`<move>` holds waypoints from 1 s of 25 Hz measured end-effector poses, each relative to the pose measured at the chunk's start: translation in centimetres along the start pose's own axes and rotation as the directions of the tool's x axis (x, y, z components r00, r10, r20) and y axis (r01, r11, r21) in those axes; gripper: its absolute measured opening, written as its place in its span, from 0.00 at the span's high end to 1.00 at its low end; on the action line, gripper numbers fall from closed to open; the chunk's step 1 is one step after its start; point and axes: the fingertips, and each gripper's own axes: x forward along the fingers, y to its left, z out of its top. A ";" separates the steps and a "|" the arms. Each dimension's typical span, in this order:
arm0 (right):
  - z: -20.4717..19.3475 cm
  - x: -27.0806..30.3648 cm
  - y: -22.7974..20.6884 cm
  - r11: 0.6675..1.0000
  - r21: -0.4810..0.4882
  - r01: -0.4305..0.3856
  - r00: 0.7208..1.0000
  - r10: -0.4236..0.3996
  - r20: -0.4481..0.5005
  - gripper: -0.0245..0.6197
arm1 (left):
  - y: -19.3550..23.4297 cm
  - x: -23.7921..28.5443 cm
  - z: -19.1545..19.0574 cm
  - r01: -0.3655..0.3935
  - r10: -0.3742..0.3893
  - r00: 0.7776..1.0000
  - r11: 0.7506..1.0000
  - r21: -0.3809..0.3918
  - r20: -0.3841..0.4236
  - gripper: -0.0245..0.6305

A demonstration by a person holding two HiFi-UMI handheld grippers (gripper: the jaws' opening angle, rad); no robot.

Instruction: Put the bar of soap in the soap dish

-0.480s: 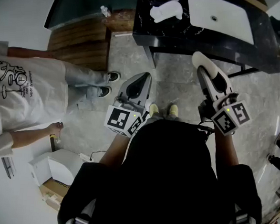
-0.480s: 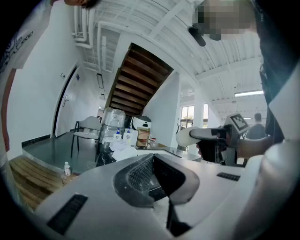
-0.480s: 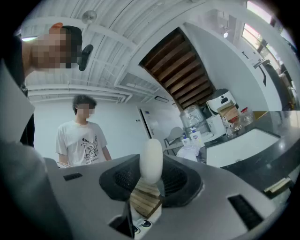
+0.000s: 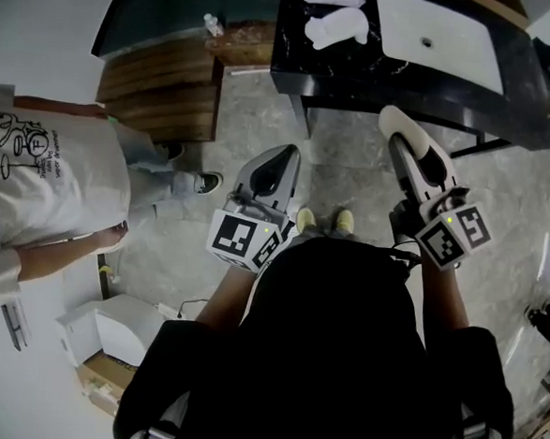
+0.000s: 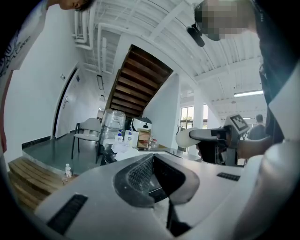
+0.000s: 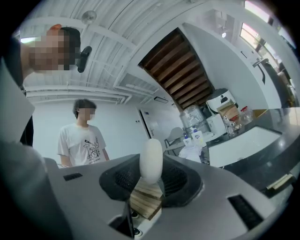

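The right gripper [image 4: 405,138] is held level over the stone floor [image 4: 345,162], its tip just short of the near edge of the dark bench [image 4: 360,72]. Its jaws are pinching the bar of soap [image 6: 151,157], a white oval standing on edge between the pads and poking out past the tips. Just under the soap, nearer the camera, a slatted wooden piece [image 6: 146,199] sits in the same gap. I cannot tell what it is.

The left gripper [image 4: 281,158] hangs to the left of the right one, a little nearer the person. Its jaws are pressed together at the tips with nothing between them.

On the bench, a white sink [image 4: 438,36] is set in at the far right. A crumpled white thing [image 4: 335,27] lies to the left of the sink.

Wooden steps [image 4: 162,84] lie at the far left, with a small bottle [image 4: 212,24] beyond them. A bystander in a white printed T-shirt [image 4: 43,174] stands at the left. A white box [image 4: 117,330] sits on the floor nearer, below that person's hand.
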 end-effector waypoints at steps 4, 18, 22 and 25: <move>-0.2 0.4 0.5 1.000 0.004 0.006 1.000 -0.006 0.001 0.78 | 0.7 -0.5 0.3 0.004 -0.004 1.000 1.000 0.002 0.010 0.96; -1.5 2.8 4.5 1.000 -0.018 0.023 1.000 -0.023 0.020 0.78 | 4.5 -3.6 0.2 0.026 -0.026 0.999 1.000 0.006 0.035 0.96; -1.8 3.0 4.8 0.999 -0.023 0.032 0.999 -0.032 0.020 0.78 | 5.0 -3.8 0.3 0.030 -0.030 0.999 1.000 0.002 0.042 0.96; -1.9 3.1 4.9 0.999 -0.026 0.037 0.999 -0.036 0.023 0.78 | 5.2 -3.9 0.3 0.036 -0.036 0.998 0.999 -0.002 0.042 0.96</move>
